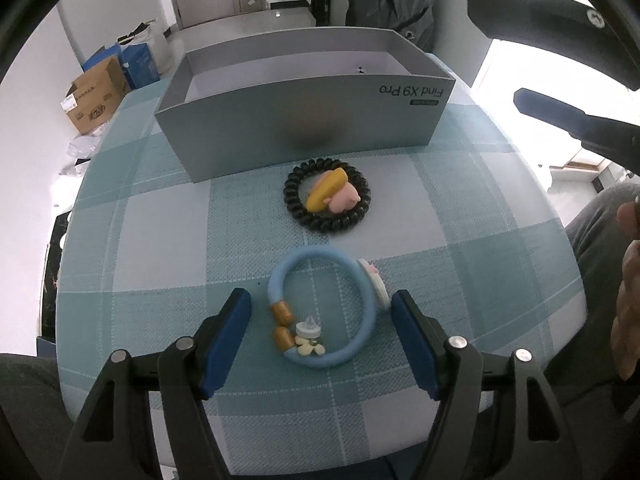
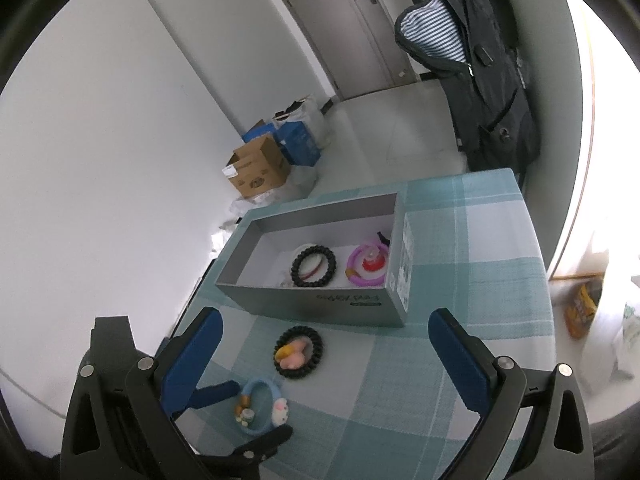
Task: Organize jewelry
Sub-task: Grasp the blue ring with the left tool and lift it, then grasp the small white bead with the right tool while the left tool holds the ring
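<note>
**Blue hair tie between the spread left jaws**

The left gripper [image 1: 320, 320] hangs over the near edge of the table [image 1: 500, 240], its blue pads [image 1: 230, 332] spread on either side of the blue hair tie [image 1: 362, 312]; the right-hand pad stands just beside the tie's white charm, the left-hand pad a little apart from the gold beads; neither pad presses on it. The tie lies flat on the checked teal cloth; a smooth pale-blue loop with two gold beads, small cream trinkets and a white bunny-like charm [image 2: 280, 410]. Just beyond it, toward the far edge, a black coil hair tie [image 1: 327, 197] with a yellow and pink charm lies near the front wall of the grey box [image 1: 300, 128]; inside the box rest another black coil tie [image 2: 313, 267] and a pink hair tie [image 2: 367, 265]. The right gripper [image 2: 324, 360] is held higher, tilted down toward the table, jaws wide and holding nothing; part of a hand [image 1: 628, 300] shows at the left wrist view's right border.
</note>
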The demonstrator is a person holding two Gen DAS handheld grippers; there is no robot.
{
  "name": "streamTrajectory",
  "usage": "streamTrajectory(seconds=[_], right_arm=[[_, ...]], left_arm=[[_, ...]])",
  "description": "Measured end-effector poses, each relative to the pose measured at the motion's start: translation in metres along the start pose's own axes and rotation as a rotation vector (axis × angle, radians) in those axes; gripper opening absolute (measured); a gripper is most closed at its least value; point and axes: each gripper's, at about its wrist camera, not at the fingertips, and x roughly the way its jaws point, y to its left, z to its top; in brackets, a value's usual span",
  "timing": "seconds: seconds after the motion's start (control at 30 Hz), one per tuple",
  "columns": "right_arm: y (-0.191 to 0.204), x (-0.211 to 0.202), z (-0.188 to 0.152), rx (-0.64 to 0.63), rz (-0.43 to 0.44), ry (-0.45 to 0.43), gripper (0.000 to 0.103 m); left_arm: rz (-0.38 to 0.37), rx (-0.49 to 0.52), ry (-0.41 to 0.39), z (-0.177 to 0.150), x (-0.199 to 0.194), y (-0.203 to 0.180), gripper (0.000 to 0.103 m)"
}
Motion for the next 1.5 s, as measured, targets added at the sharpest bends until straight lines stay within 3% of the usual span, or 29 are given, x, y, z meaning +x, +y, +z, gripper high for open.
streamTrajectory(seconds=[0.03, 0.2, 0.5, 0.73, 0.97, 1.13, 1.2, 1.27, 1.4, 1.5], right_arm=[[0.0, 0.0, 0.0, 0.003, -0.001, 0.0, 0.103], [0.0, 0.001, 0.0, 0.002, -0.003, 0.005, 0.103], [-0.003, 0.003, -0.002, 0.014, -0.012, 0.02, 0.103], [0.005, 0.009, -0.008, -0.016, 0.001, 0.049, 0.103], [0.025, 0.021, -0.022, -0.068, 0.103, 0.13, 0.103], [0.056, 0.033, -0.047, -0.163, 0.174, 0.199, 0.103], [0.067, 0.041, -0.059, -0.199, 0.19, 0.249, 0.097], [0.076, 0.047, -0.067, -0.237, 0.195, 0.277, 0.086], [0.094, 0.058, -0.081, -0.306, 0.171, 0.313, 0.084], [0.103, 0.061, -0.085, -0.356, 0.143, 0.312, 0.076]], left_arm=[[0.002, 0.001, -0.004, 0.0, -0.001, 0.001, 0.056], [-0.031, -0.026, -0.011, 0.002, -0.003, 0.006, 0.055], [-0.093, -0.072, -0.152, 0.006, -0.037, 0.02, 0.055], [-0.156, -0.176, -0.213, 0.008, -0.052, 0.044, 0.055], [-0.17, -0.311, -0.285, 0.012, -0.063, 0.083, 0.055], [-0.182, -0.388, -0.29, 0.013, -0.059, 0.101, 0.055], [-0.186, -0.397, -0.297, 0.011, -0.06, 0.105, 0.055], [-0.193, -0.406, -0.303, 0.011, -0.06, 0.108, 0.055], [-0.184, -0.407, -0.31, 0.01, -0.062, 0.114, 0.055], [-0.157, -0.383, -0.316, 0.009, -0.064, 0.112, 0.055]])
